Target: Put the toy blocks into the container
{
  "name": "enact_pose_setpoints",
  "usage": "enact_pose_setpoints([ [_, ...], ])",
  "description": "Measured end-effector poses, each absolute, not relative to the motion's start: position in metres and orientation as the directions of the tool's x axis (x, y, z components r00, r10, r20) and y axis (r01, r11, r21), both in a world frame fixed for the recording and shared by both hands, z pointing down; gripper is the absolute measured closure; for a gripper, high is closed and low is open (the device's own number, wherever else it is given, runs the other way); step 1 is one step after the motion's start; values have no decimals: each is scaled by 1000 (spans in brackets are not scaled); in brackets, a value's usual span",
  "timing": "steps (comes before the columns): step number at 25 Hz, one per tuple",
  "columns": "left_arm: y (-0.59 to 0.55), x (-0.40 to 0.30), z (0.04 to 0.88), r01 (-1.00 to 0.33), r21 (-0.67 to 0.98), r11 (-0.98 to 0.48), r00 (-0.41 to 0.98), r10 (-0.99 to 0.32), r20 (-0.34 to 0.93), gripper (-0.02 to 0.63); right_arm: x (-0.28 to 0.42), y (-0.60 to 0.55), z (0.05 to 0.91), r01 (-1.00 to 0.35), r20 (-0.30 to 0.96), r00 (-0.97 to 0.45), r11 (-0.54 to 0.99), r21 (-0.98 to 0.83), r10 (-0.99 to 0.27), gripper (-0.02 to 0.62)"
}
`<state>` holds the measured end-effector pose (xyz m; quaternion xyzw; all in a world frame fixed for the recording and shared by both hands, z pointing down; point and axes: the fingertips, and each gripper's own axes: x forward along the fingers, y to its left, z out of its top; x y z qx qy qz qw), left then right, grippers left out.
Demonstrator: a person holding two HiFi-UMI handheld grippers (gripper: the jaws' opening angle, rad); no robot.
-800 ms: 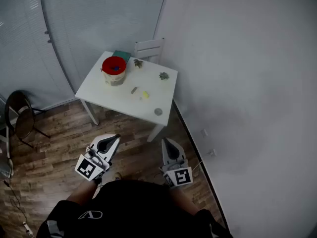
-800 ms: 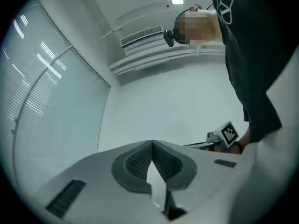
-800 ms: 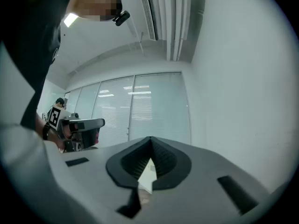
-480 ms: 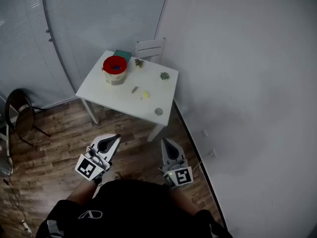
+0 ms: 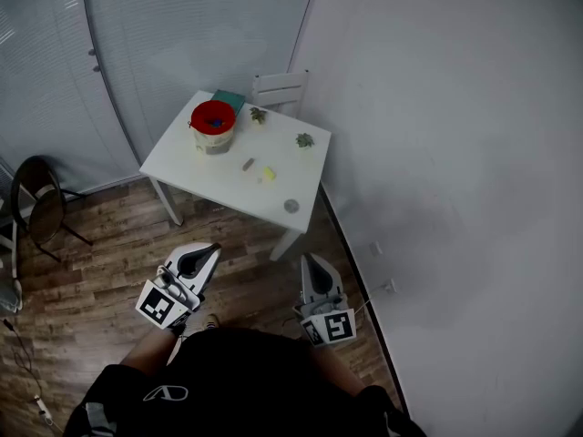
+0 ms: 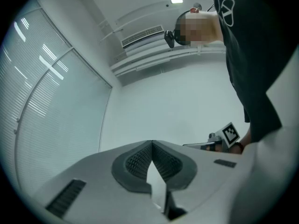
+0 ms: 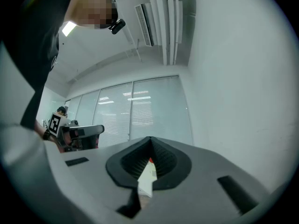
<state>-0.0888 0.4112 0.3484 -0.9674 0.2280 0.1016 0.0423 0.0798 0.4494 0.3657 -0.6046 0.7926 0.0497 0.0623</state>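
Observation:
A red-rimmed container (image 5: 213, 123) stands at the back left of a small white table (image 5: 205, 167) across the room. Toy blocks lie loose on the tabletop: a grey one (image 5: 247, 164), a yellow one (image 5: 268, 174), a green one (image 5: 304, 139), another greenish one (image 5: 259, 114) and a grey round piece (image 5: 291, 206). My left gripper (image 5: 213, 248) and right gripper (image 5: 307, 259) are held low in front of the person's body, far short of the table. In the left gripper view my left gripper (image 6: 152, 143) is shut and empty; in the right gripper view my right gripper (image 7: 150, 138) is the same.
A white chair (image 5: 278, 89) stands behind the table and a teal flat object (image 5: 228, 99) lies by the container. A dark round chair (image 5: 38, 209) stands at the left on the wooden floor (image 5: 109, 244). A white wall runs along the right.
The head view has drifted slightly, so the table sits a touch further right. Both grippers stay shut and in about the same place.

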Motion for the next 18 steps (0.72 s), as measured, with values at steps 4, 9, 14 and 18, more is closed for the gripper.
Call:
enact_pose_setpoints([
  [4,411,-74,348,-474,-41,-879,863,-455,-218,600,93,448,368,-957,-171,-284,290,-11,-943,591],
  [9,409,-55,354,-515,-40,-856,842,-497,-211,600,118,440,377,-946,-168,-312,322,-35,-935,591],
  [14,387,-44,360,-535,-45,-844,832,-517,-199,600,132,417,384,-940,-169,-326,337,-43,-930,591],
  [18,353,-40,364,-532,-46,-845,833,-512,-210,600,138,386,388,-943,-176,-319,331,-38,-931,591],
])
